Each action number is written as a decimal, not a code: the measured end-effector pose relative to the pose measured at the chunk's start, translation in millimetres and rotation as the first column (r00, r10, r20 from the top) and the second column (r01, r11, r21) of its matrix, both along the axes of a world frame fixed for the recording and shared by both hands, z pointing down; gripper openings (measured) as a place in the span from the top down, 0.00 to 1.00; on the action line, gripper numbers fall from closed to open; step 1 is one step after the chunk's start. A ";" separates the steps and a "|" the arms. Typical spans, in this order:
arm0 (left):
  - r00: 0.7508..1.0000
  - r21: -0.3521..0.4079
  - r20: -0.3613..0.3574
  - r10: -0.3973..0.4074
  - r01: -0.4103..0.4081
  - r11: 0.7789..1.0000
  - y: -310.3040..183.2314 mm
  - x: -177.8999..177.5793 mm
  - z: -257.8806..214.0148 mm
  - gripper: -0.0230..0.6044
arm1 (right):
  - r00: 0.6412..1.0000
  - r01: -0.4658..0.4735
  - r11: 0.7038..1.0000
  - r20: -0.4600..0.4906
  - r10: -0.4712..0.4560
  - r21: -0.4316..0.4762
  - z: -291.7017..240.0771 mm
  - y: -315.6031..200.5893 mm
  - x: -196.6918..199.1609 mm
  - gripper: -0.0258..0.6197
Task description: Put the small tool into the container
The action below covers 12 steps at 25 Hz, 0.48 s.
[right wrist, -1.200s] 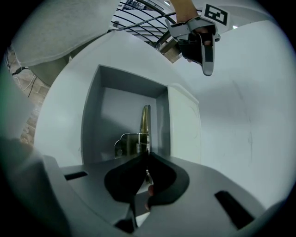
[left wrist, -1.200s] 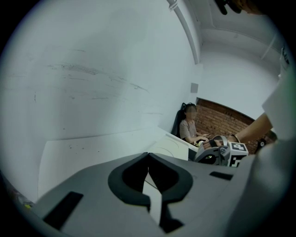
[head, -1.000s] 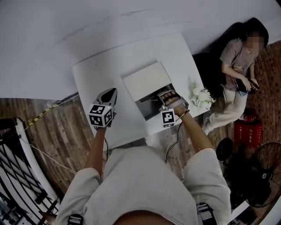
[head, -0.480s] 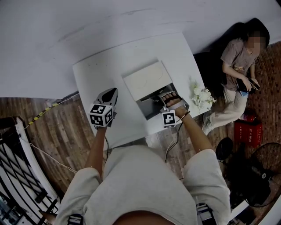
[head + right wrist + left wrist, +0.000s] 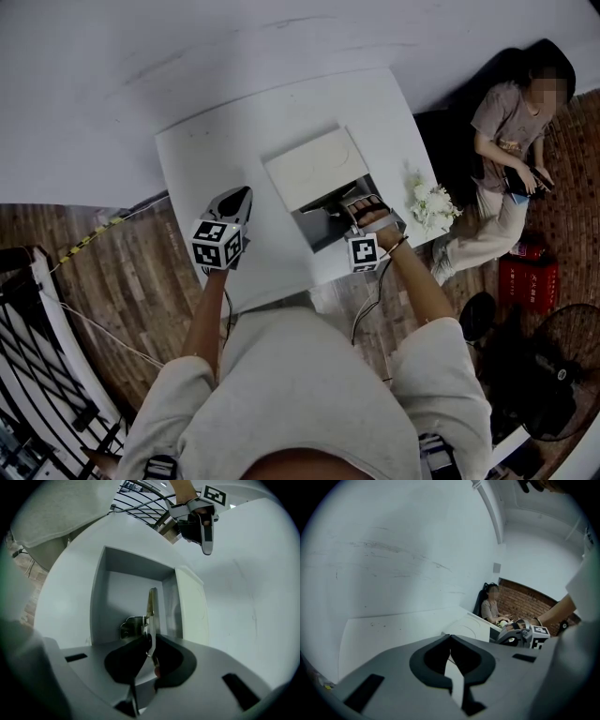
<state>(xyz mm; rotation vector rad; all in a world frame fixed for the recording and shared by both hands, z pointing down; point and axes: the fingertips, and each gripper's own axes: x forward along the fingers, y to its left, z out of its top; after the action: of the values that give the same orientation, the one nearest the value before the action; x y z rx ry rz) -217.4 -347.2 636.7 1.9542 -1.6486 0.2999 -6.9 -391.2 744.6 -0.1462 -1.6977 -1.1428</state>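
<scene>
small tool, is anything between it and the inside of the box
Nothing visible: the lid sits aside and the small tool points into the open box, between the jaws of the right gripper, which have just been opening.

surface: white table [image 5: 187,159] | on it: white container [image 5: 323,232], lid [image 5: 314,171] half open

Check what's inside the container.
Small metal tool sits in the container's open part, between the right tongs, which have just been opening. The lid covers the rest; contents there unseen.
</scene>
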 end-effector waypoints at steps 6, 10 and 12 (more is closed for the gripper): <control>1.000 0.002 0.000 0.006 -0.006 1.000 4.2 4.3 0.6 0.95 | 1.000 -0.012 0.999 0.020 0.013 -0.038 -11.8 -0.8 -2.0 0.75; 1.000 0.000 0.002 0.013 -0.013 1.000 6.3 7.0 1.0 0.95 | 0.999 -0.025 0.998 0.021 0.026 -0.065 -15.9 -1.0 -2.9 0.69; 1.000 0.002 0.005 0.015 -0.015 1.000 7.4 8.4 0.9 0.95 | 1.000 -0.016 0.997 0.012 0.017 -0.081 -16.9 1.9 -1.1 0.67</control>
<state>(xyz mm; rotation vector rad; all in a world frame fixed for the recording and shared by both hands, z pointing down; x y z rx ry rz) -209.0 -339.8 637.6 1.9699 -1.6383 0.3094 -8.0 -389.3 727.7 -0.1749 -1.7538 -1.0652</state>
